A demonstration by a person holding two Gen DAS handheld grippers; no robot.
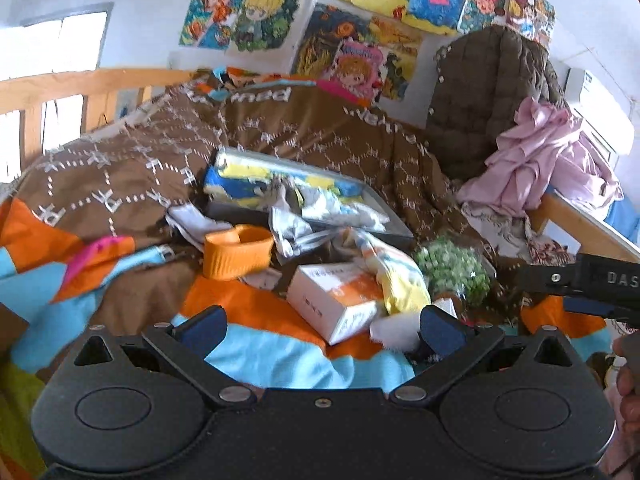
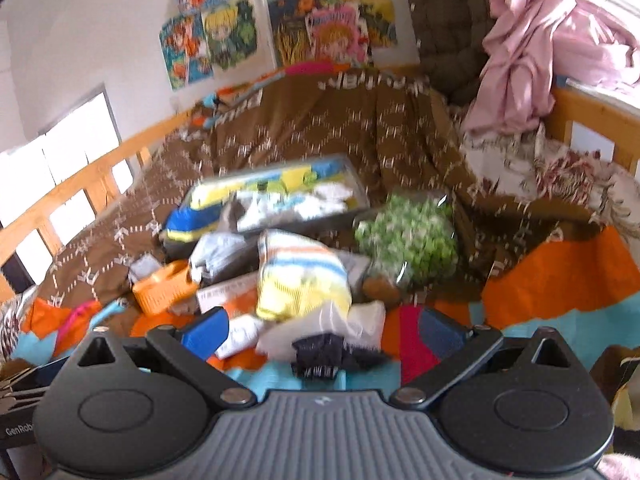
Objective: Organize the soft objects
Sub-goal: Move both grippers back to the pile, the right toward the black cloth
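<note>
A heap of socks and small cloths lies on the bed. A grey tray holds several folded socks, blue, yellow and white. In front of it lies a striped yellow sock, a dark knitted sock and white ones. My left gripper is open above the blue and orange sheet, nothing between its fingers. My right gripper is open too, low over the dark and white socks, which lie between its blue pads without being pinched. The right gripper's arm shows at the left view's right edge.
An orange ribbed band, a white and orange box and a green speckled bag lie among the socks. A brown patterned quilt is bunched behind. Pink cloth hangs on the wooden rail at right.
</note>
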